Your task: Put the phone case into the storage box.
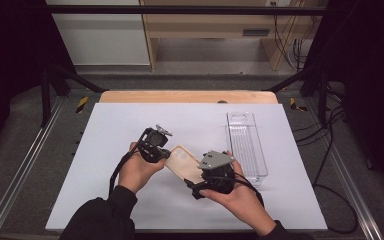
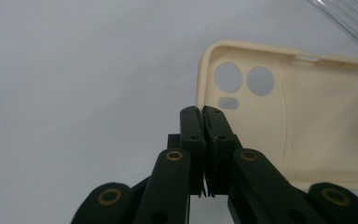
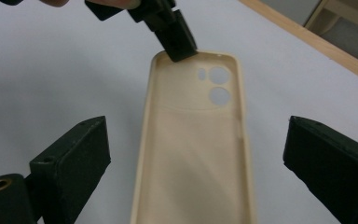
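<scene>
A cream phone case (image 1: 184, 164) lies open side up, held slightly above the white mat (image 1: 130, 120) between both grippers. My left gripper (image 1: 166, 155) is shut on the case's rim at the camera-hole end; in the left gripper view the jaws (image 2: 201, 112) press together at the edge of the case (image 2: 317, 121). My right gripper (image 1: 198, 173) is open at the other end. In the right gripper view its jaws (image 3: 198, 140) stand wide on either side of the case (image 3: 196, 177), and the left gripper (image 3: 179, 46) pinches the far rim.
A clear, long plastic tray (image 1: 247, 145) stands on the mat to the right of the hands, close to my right gripper. The table's wooden edge (image 1: 187, 96) runs along the back. Bare mat lies left of and behind the hands.
</scene>
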Motion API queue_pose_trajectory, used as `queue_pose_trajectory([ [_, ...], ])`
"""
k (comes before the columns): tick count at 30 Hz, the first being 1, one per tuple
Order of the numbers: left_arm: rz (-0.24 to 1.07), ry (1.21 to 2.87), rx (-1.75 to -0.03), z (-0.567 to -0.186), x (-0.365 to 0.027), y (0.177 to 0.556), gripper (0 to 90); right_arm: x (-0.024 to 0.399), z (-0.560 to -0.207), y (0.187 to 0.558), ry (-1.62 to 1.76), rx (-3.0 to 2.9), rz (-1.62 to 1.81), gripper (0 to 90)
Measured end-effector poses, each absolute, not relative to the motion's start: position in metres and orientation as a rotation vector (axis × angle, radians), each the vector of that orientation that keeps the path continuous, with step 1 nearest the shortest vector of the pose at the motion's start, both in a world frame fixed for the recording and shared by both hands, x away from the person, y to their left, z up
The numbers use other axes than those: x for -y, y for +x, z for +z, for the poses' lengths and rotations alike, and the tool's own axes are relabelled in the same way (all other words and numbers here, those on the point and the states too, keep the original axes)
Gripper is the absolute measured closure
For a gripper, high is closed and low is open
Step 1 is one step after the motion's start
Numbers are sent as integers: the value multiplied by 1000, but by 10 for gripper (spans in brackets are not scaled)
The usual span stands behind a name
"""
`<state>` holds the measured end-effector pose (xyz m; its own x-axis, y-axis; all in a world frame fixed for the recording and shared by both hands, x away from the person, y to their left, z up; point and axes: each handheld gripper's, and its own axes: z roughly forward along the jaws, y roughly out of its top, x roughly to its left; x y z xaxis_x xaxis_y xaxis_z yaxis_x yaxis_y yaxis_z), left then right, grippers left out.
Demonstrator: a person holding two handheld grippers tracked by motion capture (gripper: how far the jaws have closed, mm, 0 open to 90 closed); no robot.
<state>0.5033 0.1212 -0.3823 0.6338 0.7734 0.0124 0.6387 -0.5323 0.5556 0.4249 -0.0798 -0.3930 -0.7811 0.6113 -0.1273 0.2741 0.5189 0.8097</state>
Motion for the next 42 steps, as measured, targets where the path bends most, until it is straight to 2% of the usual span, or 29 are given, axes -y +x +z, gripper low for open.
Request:
queue_pose_trajectory([
  [8, 342, 2346, -1100, -381, -120, 503, 877, 56, -403, 426, 719, -2447, 1104, 190],
  [18, 333, 2349, -1098, -381, -118, 503, 876, 42, -409, 431, 754, -2527, 1015, 465],
  [25, 327, 2354, -1098, -382, -118, 503, 877, 40, -411, 434, 789, -2556, 986, 603],
  [33, 313, 2358, -1098, -382, -117, 503, 876, 36, -411, 437, 817, -2574, 952, 705],
  [42, 309, 2359, -1098, -382, -117, 503, 877, 33, -412, 436, 853, -2587, 930, 753],
])
